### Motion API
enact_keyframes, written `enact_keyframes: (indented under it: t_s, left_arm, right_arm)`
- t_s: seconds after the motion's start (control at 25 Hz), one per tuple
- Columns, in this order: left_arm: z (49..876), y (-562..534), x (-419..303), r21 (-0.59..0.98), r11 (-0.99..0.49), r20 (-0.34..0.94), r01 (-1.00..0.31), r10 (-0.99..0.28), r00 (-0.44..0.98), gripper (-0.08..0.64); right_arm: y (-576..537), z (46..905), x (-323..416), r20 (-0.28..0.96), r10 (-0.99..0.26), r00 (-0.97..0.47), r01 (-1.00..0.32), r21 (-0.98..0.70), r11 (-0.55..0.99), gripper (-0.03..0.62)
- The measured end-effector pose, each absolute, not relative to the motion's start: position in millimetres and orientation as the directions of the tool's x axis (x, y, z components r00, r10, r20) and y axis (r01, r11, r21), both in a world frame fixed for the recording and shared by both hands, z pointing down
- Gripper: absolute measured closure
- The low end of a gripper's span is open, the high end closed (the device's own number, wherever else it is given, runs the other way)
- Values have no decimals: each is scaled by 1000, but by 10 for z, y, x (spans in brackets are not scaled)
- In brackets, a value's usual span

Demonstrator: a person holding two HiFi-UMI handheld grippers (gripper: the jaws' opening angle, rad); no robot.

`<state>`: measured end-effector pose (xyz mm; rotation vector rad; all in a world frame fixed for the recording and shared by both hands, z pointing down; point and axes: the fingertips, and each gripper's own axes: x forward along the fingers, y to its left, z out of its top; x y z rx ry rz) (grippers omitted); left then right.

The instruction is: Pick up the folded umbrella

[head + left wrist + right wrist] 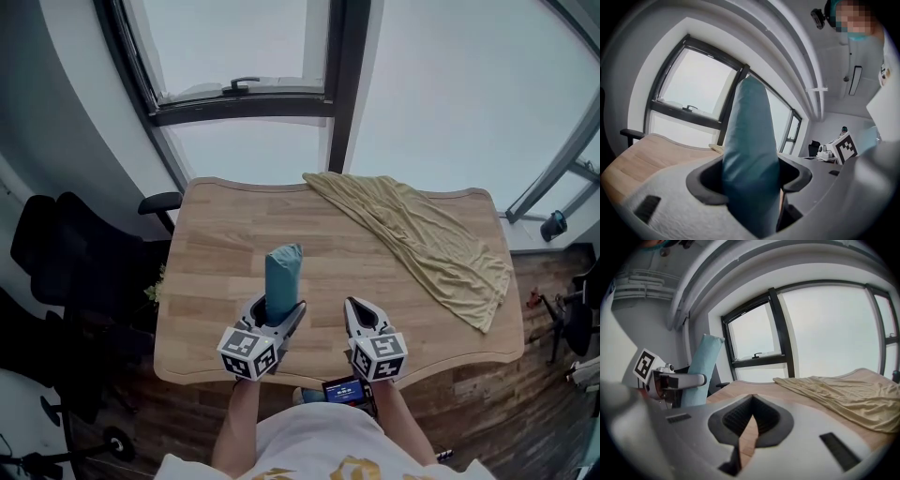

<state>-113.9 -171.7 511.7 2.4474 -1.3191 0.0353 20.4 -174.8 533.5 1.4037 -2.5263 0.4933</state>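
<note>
Umbrella: the folded teal umbrella (pixel 282 281) (pixel 750 159) (pixel 701 371) is standing on end, tipped a little, over the near-middle part of the table. It's pinched in your left claw, and most of it sticks up past the jaws. Can't tell whether its bottom end touches the wood.

Left claw: your left claw (pixel 279 314) (pixel 750 176) is clamped on the umbrella, one jaw pressed into each side of the fabric and held apart only by its thickness.

Right claw: your right claw (pixel 361 317) (pixel 751 399) sits just beside the left one, near the table's front edge. The jaw tips are touching, with only a sliver of wood showing below them. Nothing's in it.

Table: a light wooden table (pixel 216 244) (pixel 740 387) with a wavy edge, right under both claws.

Cloth: a crumpled yellowish cloth (pixel 431 234) (pixel 843 394) runs from the far middle of the table to the right edge, well apart from the umbrella.

Around: a big window (pixel 244 47) is behind the table and a black office chair (pixel 75 244) is off to the left.
</note>
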Motion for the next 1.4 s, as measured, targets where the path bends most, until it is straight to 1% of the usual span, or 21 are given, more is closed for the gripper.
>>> enact_keyframes:
  t_s: [0.24,0.52,0.72,1.04,1.4]
  left_arm:
    - [4824,-1534,-1227,284,-516,87,-808,-825,558,247]
    - [4663,-1216,-1349,302,-507,14,-807,-845,535,247]
    - [4531,-1107,-1283,301,-522,-34,-798,-842,538,247]
    - [4530,-946,-1231,305,-526,-36,-794,-839,543,247]
    - [4494,-949,-1144,311,-528,-37,-791,-838,545,247]
  right_arm:
    - [-1594,5100,98,275,-798,-536,-844,-154,513,583]
    - [-1334,4871,66,213,-830,-515,-857,-128,499,583]
    - [-1224,4731,188,178,-854,-489,-872,-98,479,583]
    - [-1100,4701,284,163,-866,-473,-881,-105,461,583]
    - [-1053,4709,395,174,-867,-466,-884,-101,455,583]
